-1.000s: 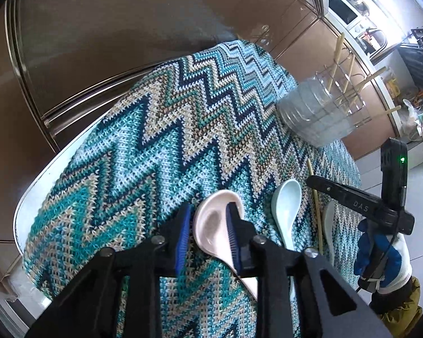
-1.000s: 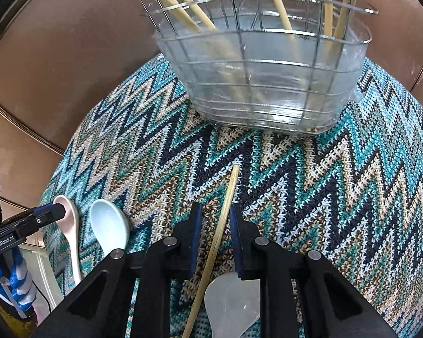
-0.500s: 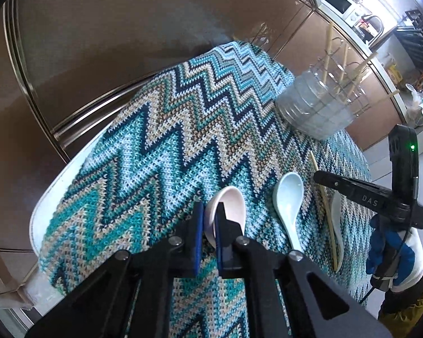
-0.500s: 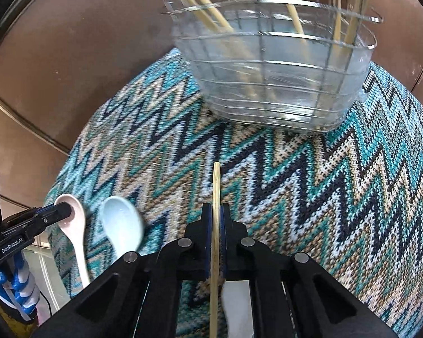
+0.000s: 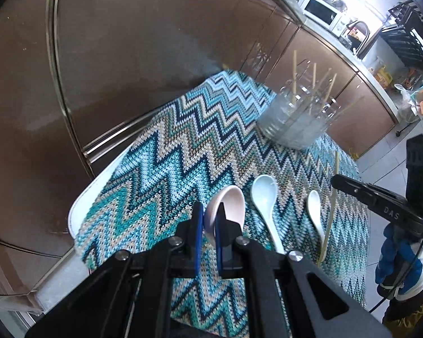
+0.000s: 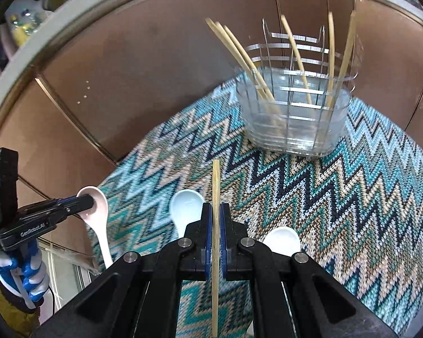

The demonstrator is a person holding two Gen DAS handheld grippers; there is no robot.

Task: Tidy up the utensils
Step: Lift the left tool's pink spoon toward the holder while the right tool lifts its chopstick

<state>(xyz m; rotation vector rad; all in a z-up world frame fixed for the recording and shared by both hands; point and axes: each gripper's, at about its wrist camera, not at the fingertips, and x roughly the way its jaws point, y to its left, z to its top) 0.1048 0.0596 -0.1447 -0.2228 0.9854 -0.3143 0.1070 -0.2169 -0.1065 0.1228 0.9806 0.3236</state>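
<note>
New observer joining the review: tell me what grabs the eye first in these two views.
Each gripper is shut on a utensil: the left gripper on a pale pink spoon, the right gripper on a bamboo chopstick. Below lies a teal zigzag cloth, with a clear wire-framed holder of chopsticks at its far end.

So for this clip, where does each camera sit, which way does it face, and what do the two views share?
Left wrist: on the left gripper, looking down along its fingers at the pink spoon it grips; the gloved right hand shows.
Right wrist: on the right gripper, looking down along the chopstick it grips toward the wire basket; the gloved left hand shows.
Shared: zigzag cloth, basket, spoons.
</note>
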